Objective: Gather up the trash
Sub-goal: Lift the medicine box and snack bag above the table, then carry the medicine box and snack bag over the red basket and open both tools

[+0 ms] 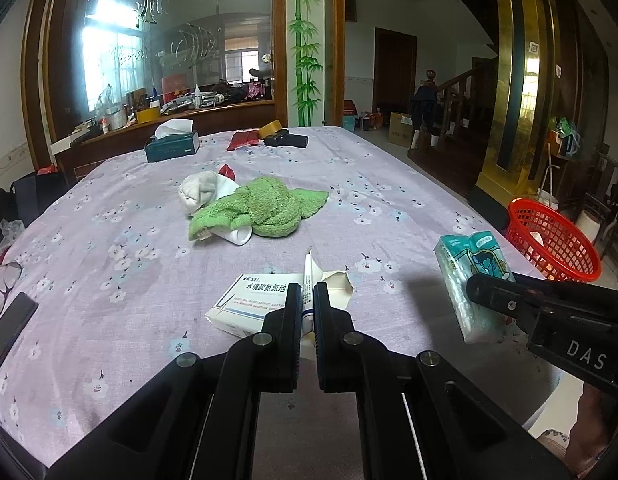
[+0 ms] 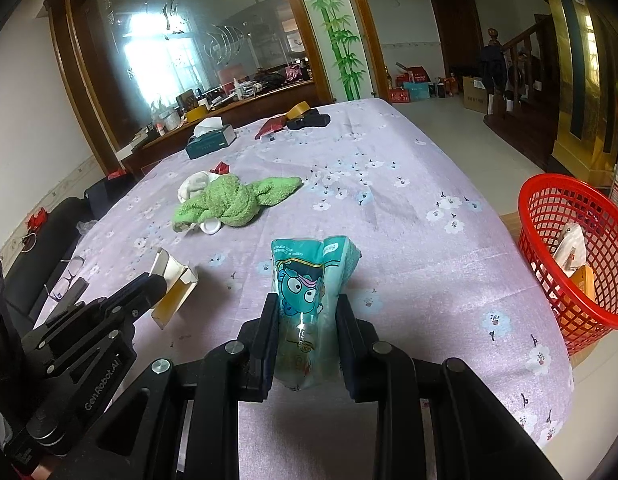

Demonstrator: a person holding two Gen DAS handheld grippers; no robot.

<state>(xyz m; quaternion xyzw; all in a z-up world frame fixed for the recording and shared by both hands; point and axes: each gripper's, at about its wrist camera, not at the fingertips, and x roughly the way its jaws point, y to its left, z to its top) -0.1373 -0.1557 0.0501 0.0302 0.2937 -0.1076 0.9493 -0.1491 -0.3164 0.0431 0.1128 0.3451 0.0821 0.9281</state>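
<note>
My left gripper (image 1: 307, 289) is shut on a thin wall of an opened white medicine box (image 1: 249, 304) with blue print, low over the flowered tablecloth (image 1: 109, 240). In the right wrist view the same box (image 2: 175, 280) shows its open end beside the left gripper (image 2: 155, 282). A teal tissue pack (image 2: 305, 280) with a cartoon face stands upright, and my right gripper (image 2: 307, 300) is shut on it. That pack (image 1: 469, 276) and the right gripper (image 1: 489, 296) show at the right of the left wrist view. A red mesh basket (image 2: 549, 280) stands off the table's right edge with some items inside.
A green towel (image 1: 265, 208) over white cloth (image 1: 201, 190) lies mid-table. A dark tissue box (image 1: 172, 146), a red pouch (image 1: 243, 138) and a tape roll (image 1: 271, 127) sit at the far end. Glasses (image 1: 5, 284) and a phone (image 1: 11, 326) lie at the left edge.
</note>
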